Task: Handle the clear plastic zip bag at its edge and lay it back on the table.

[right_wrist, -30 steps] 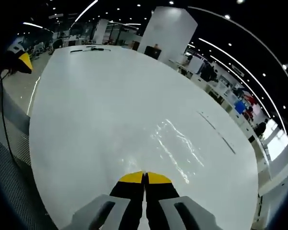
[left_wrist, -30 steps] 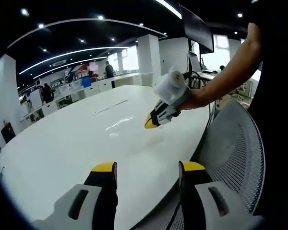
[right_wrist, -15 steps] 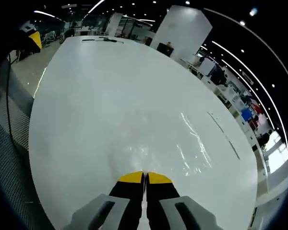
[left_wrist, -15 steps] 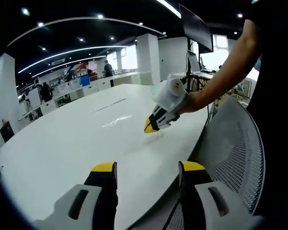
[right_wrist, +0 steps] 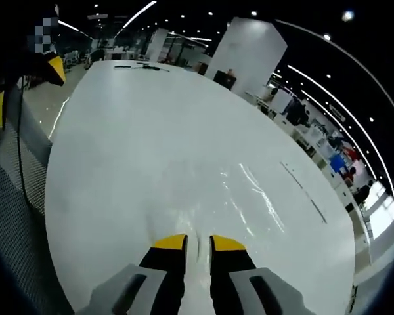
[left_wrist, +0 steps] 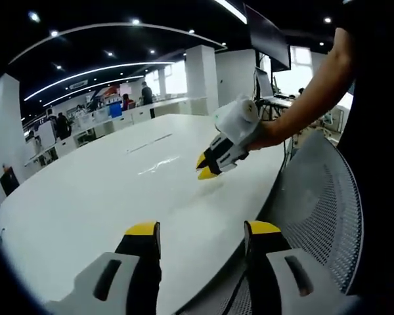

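We judged the bag point(right_wrist: 243, 197) laid on the table point(right_wrist: 144, 144); our right gripper point(right_wrist: 197, 241) stood narrowly parted, left gripper point(left_wrist: 200, 228) wide; next, withdraw.

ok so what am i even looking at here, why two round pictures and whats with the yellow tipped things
A person holds a pair of hand-held tongs in each hand, and a fisheye camera rides on each pair. One picture looks along the left tongs, jaws wide apart, over the edge of a big white table beside a mesh chair; the right tongs reach in from the right. The other picture looks along those right tongs, jaws slightly apart, low over a clear plastic zip bag lying on the table as faint glints. Neither pair visibly holds anything.
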A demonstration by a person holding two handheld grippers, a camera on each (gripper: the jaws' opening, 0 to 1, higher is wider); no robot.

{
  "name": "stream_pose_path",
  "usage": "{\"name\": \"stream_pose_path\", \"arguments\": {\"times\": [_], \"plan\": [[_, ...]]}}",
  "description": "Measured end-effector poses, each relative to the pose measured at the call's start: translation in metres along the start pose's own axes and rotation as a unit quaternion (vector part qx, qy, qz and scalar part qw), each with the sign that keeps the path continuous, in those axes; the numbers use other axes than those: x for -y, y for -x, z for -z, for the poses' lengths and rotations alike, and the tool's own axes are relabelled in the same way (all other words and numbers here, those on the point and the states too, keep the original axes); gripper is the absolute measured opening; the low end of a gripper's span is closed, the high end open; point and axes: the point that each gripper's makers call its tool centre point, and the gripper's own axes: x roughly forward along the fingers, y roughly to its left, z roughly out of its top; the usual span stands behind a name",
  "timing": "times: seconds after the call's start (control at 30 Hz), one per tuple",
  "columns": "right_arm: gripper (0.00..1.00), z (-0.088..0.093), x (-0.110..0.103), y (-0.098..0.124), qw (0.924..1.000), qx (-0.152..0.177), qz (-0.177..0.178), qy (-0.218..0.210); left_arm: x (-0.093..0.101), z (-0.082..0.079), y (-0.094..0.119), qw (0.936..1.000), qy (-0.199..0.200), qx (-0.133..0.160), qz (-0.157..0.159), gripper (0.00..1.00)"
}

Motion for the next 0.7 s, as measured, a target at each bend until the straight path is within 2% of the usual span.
{"name": "stream_pose_path", "arguments": {"times": [0.07,0.23,0.53,0.7], "plan": [[0.14,-0.002,0.000,0.005,0.9997,0.008,-0.001,-0.022,0.001,-0.002,-0.001,1.0000,-0.002,0.000,0.000,0.49],[0.19,0.001,0.004,0.013,0.9992,0.014,0.002,-0.037,0.001,-0.005,-0.002,1.0000,-0.004,0.003,-0.001,0.50],[0.30,0.006,0.009,0.037,0.9953,0.031,0.007,-0.092,0.003,-0.006,-0.006,1.0000,-0.005,0.003,0.003,0.50],[0.34,0.013,0.012,0.051,0.9940,0.037,0.008,-0.102,0.002,-0.009,-0.009,0.9999,-0.008,0.004,0.006,0.50]]}}
